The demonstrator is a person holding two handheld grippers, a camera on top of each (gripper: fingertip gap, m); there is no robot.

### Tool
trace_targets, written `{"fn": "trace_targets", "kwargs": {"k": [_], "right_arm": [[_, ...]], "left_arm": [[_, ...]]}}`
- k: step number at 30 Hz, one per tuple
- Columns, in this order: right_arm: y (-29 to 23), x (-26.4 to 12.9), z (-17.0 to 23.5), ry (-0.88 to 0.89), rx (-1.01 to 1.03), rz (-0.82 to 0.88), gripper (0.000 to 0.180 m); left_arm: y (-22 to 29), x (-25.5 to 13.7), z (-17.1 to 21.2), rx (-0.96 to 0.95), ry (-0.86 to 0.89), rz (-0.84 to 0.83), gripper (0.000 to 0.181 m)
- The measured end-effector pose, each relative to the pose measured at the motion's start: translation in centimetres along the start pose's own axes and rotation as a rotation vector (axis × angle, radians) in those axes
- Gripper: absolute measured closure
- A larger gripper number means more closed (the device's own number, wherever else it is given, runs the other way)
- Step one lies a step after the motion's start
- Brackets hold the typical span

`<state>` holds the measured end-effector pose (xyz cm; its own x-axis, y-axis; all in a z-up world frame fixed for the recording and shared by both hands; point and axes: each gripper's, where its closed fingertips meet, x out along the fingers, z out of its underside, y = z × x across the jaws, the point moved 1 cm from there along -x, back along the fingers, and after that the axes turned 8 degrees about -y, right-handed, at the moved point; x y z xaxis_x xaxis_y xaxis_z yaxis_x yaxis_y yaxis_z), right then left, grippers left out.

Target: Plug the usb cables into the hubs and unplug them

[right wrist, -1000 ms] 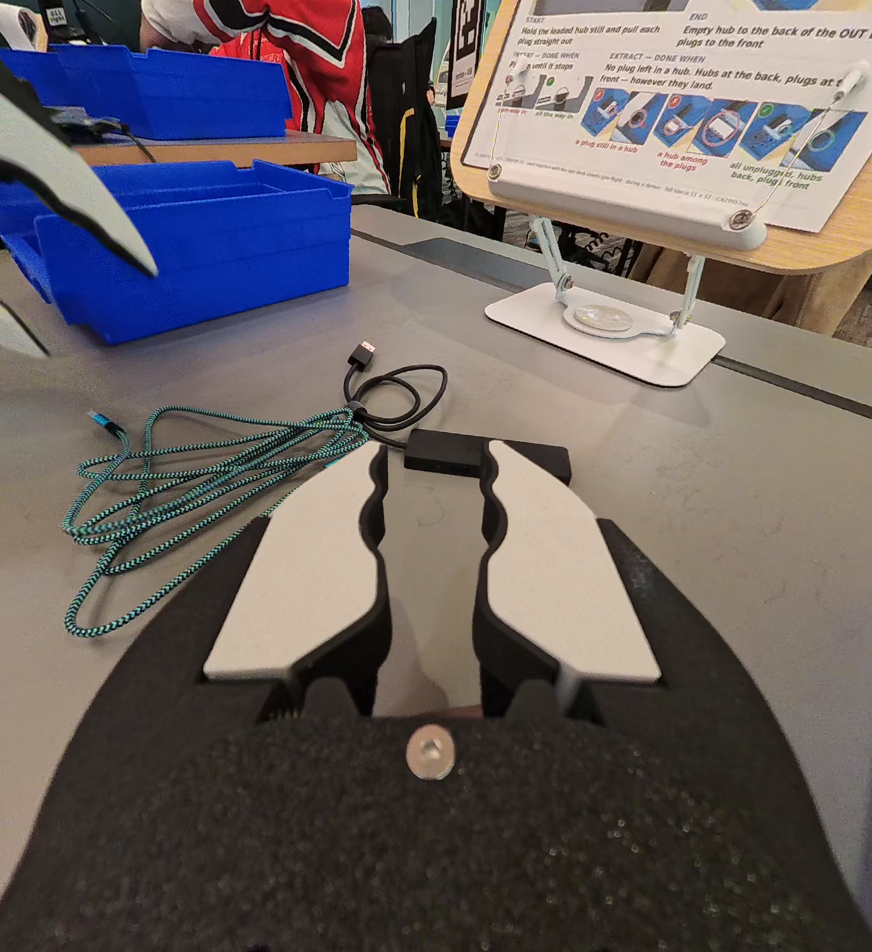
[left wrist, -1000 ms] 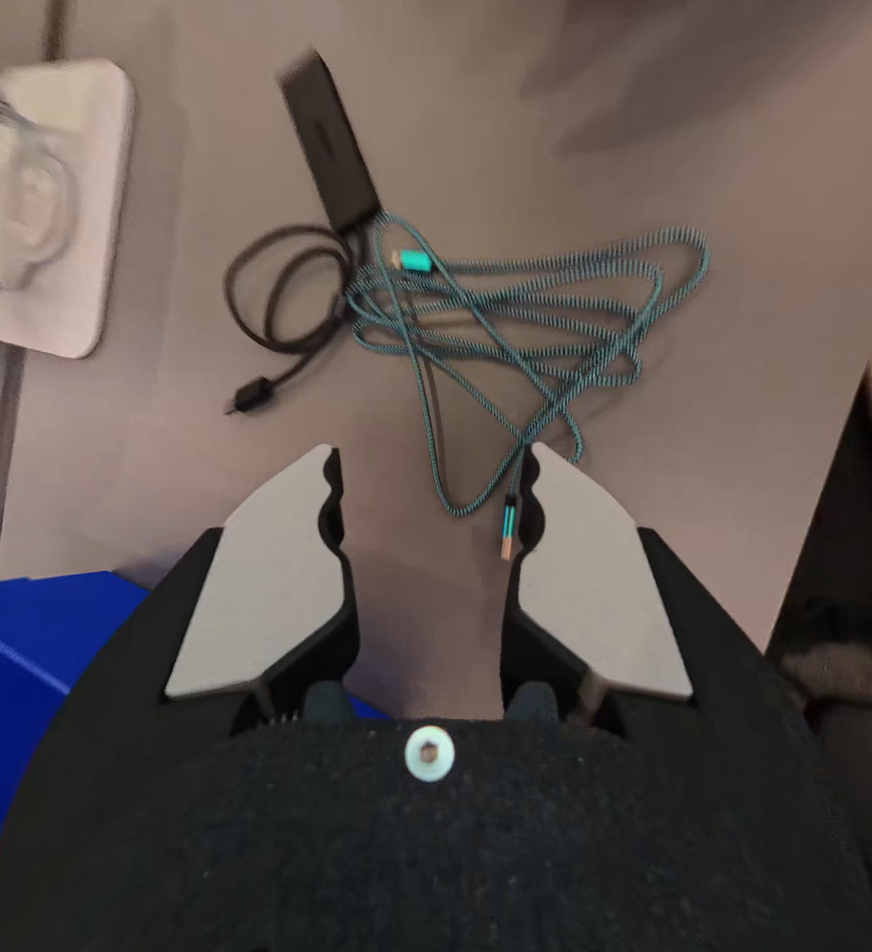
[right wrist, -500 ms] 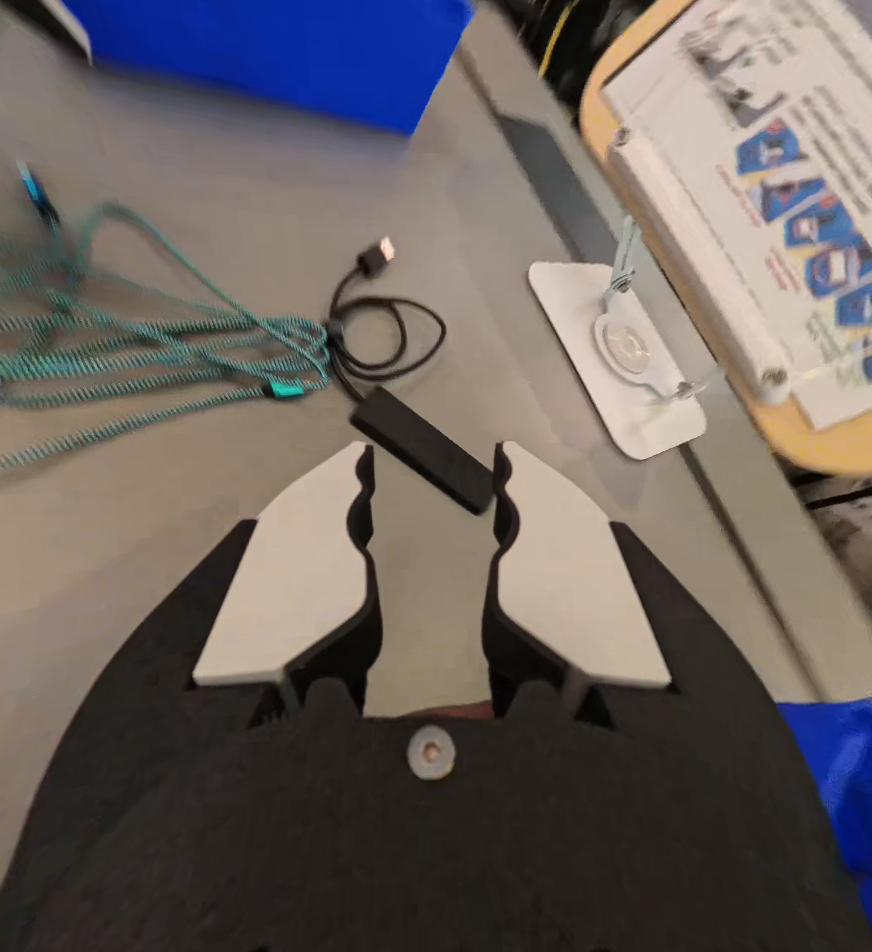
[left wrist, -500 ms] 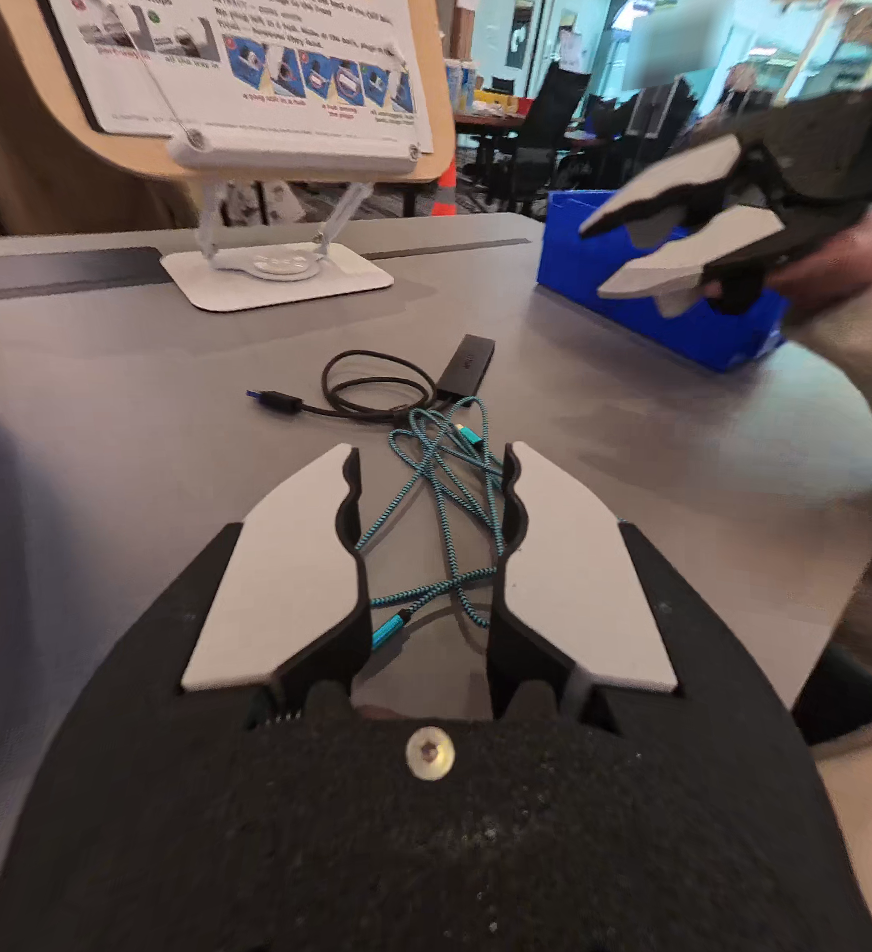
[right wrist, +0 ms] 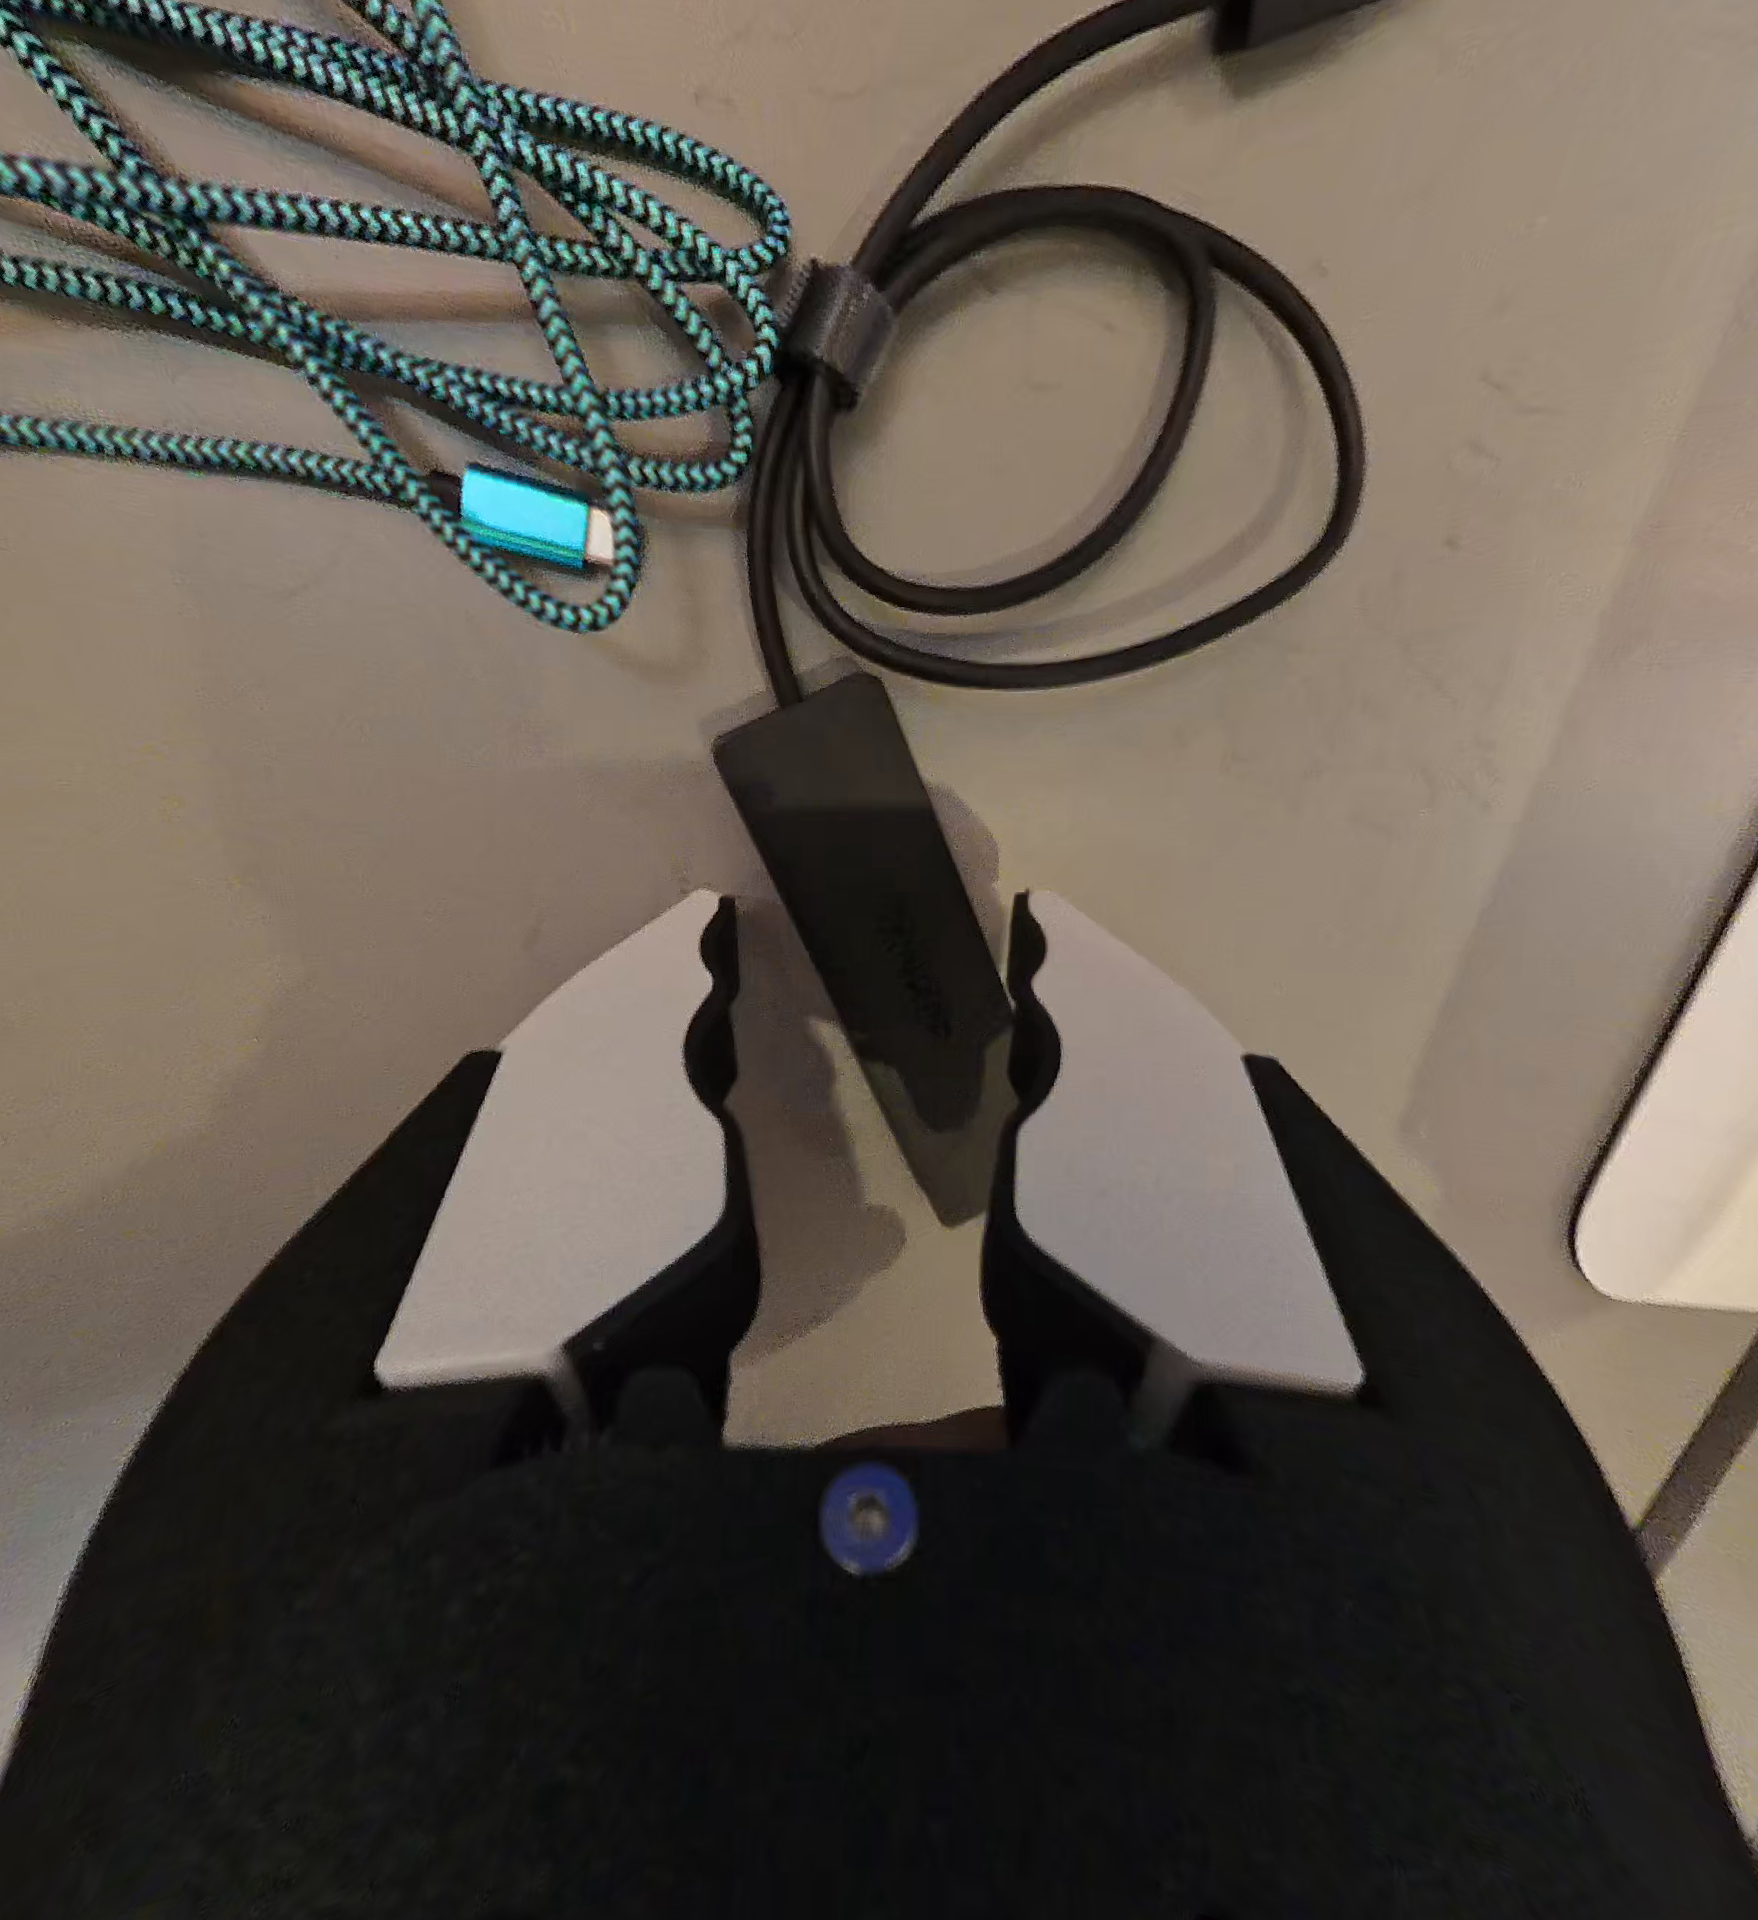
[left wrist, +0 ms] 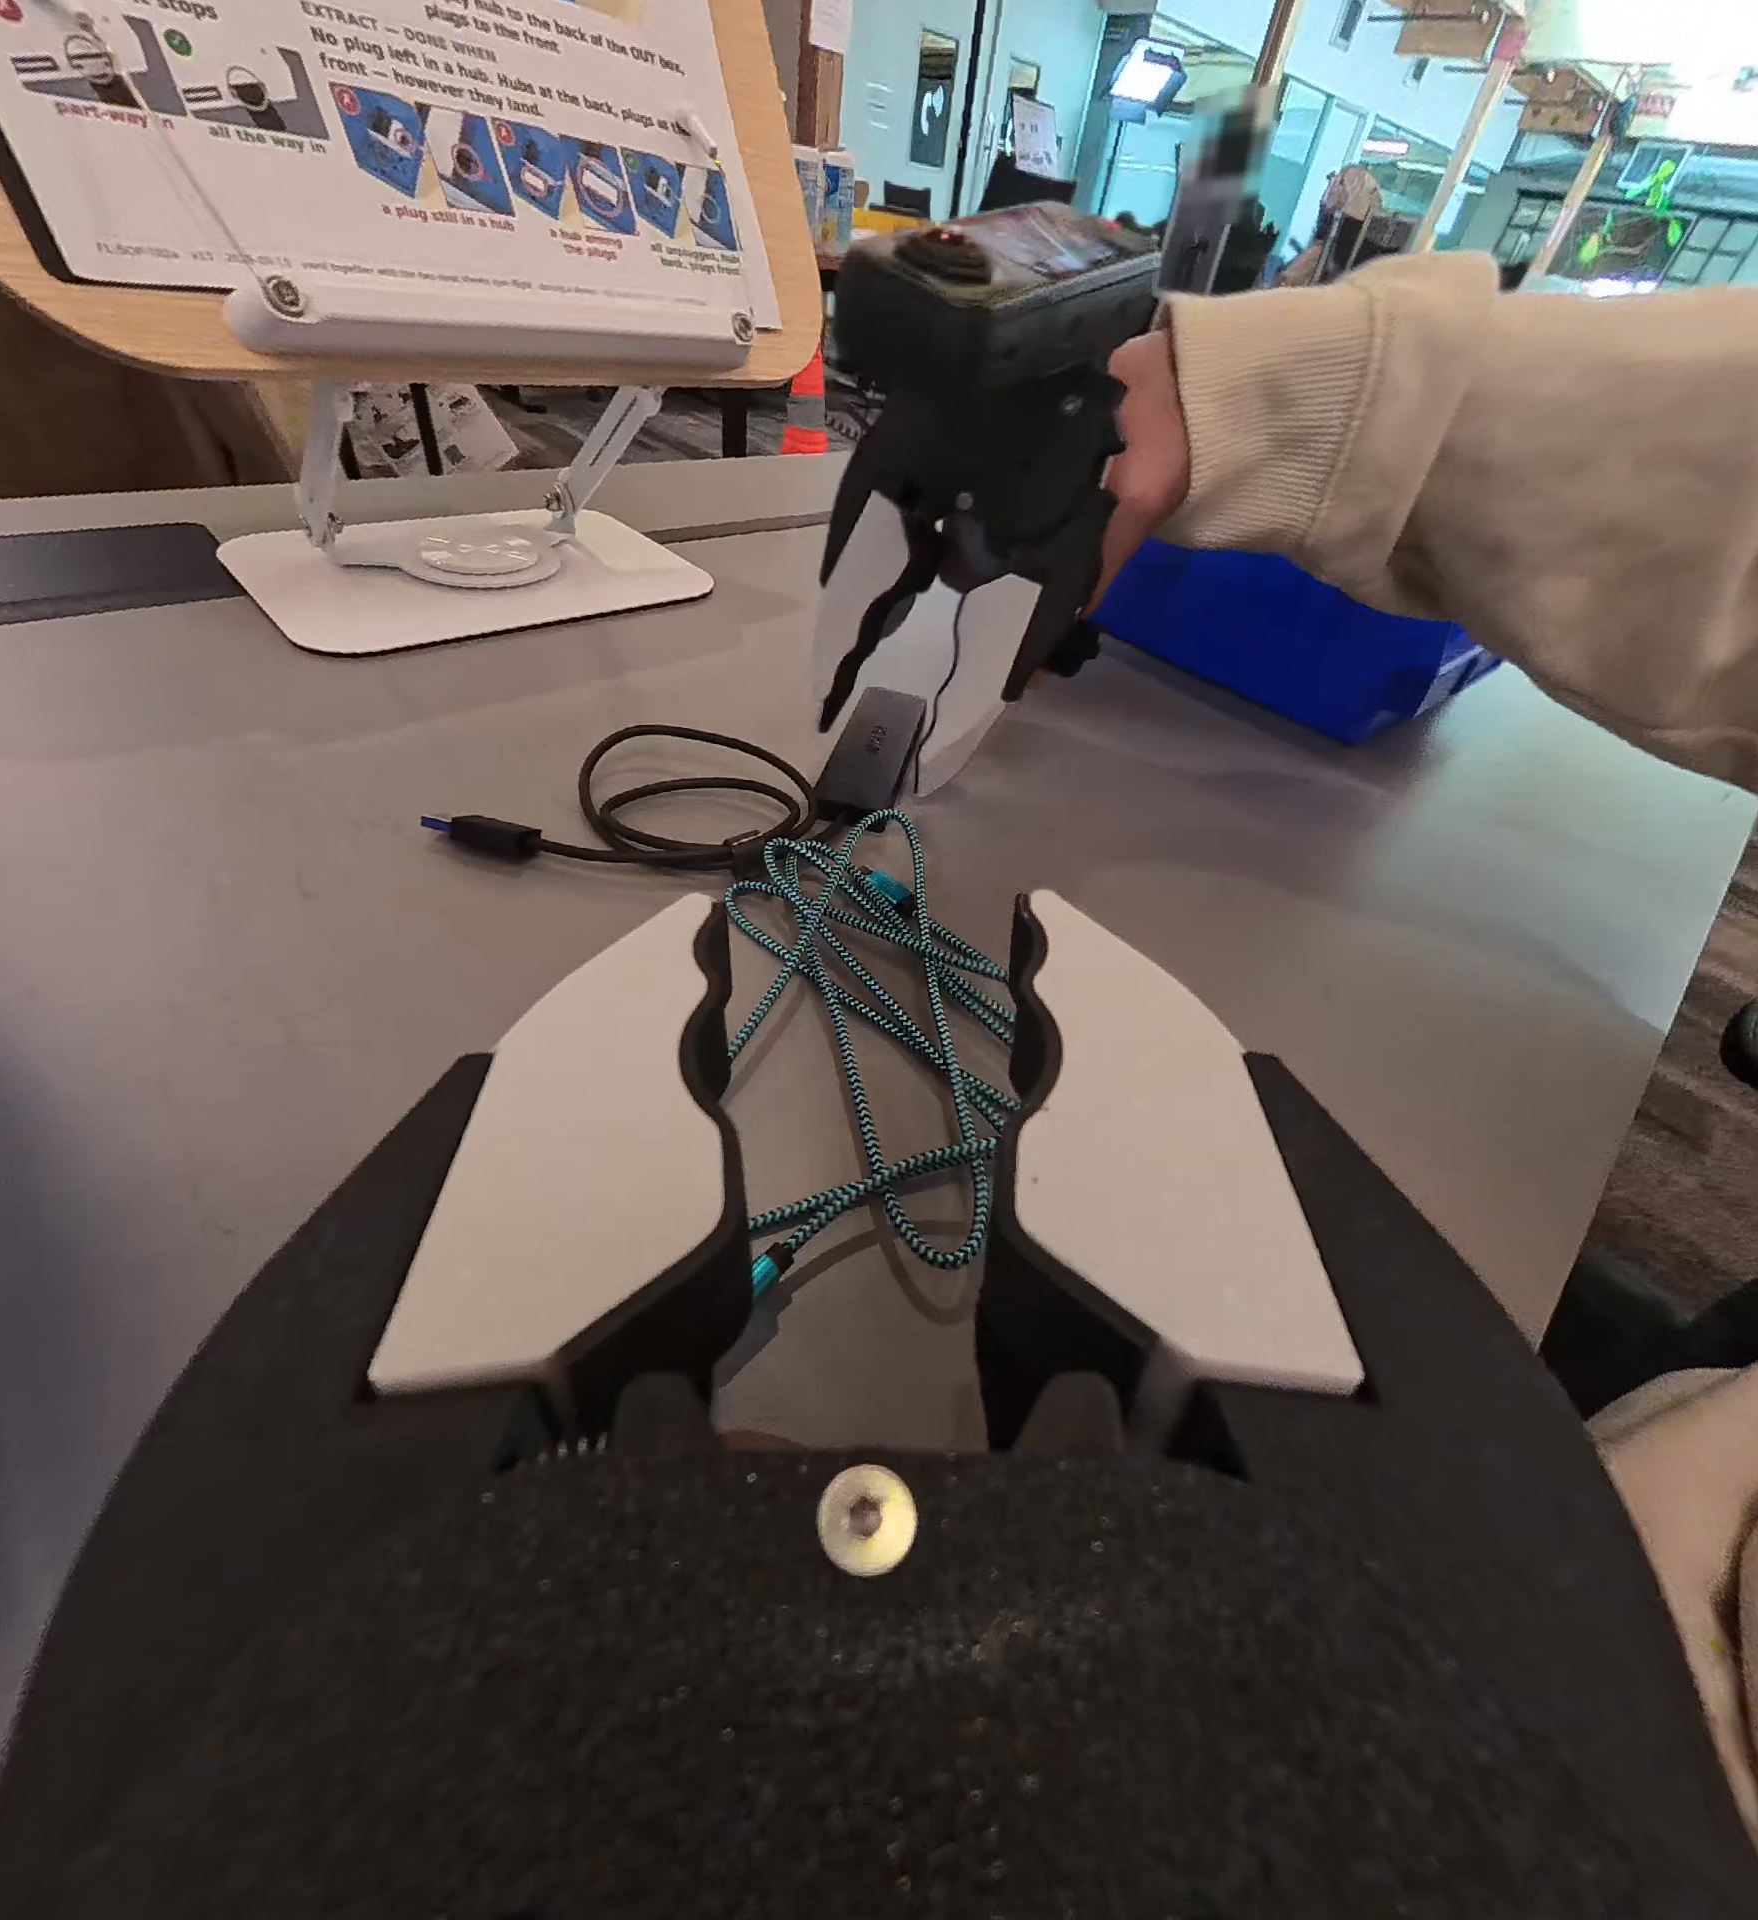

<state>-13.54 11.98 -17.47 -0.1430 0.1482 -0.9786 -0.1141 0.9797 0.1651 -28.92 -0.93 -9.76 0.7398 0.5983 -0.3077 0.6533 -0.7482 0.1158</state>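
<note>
Right gripper (right wrist: 870, 914): tongs apart, straddling black hub (right wrist: 870, 935). Left gripper (left wrist: 864, 914): tongs apart over braided cable (left wrist: 875, 1039). Step: securing hub; next, closing squarely.

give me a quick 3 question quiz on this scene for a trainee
1. True or false: the right gripper is shut on the hub.
2. Multiple choice: where does the braided cable's teal plug lie? A) in a hub port B) loose on the table C) between the left gripper's fingers
3. Short answer: what holds the hub's black cord in a coil?

Key:
1. False. Its fingers are open, with the hub lying on the table between them.
2. B. It lies near the hub, unplugged.
3. A dark strap wrapped around the loops.
</note>
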Motion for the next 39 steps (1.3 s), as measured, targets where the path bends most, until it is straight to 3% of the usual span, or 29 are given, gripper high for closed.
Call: {"fn": "trace_targets", "kwargs": {"k": [1,11,15,23,32,36,39], "right_arm": [[0.0,0.3,-0.1,-0.006,-0.01,-0.012,0.13],[-0.3,0.7,-0.7,-0.028,0.068,-0.164,0.144],[0.2,-2.0,-3.0,0.225,0.209,-0.129,0.145],[-0.8,-12.4,-5.6,0.83,0.48,-0.009,0.147],[-4.2,-13.8,-3.6,1.123,0.704,-0.112,0.147],[-6.2,-13.3,-4.2,1.15,0.696,-0.165,0.147],[-7.3,-12.6,-4.8,1.125,0.699,-0.184,0.147]], "left_arm": [[0.2,0.1,0.1,0.016,-0.007,-0.002,0.13],[1.3,1.1,1.0,0.146,-0.076,-0.041,0.128],[1.1,0.9,0.7,0.127,-0.059,-0.04,0.127],[1.0,1.1,0.9,0.132,-0.072,-0.054,0.127],[0.8,1.8,1.0,0.223,-0.099,-0.145,0.128],[0.1,2.7,-0.1,0.374,-0.157,-0.206,0.129],[1.9,3.3,-2.0,0.494,-0.175,-0.121,0.131]]}}
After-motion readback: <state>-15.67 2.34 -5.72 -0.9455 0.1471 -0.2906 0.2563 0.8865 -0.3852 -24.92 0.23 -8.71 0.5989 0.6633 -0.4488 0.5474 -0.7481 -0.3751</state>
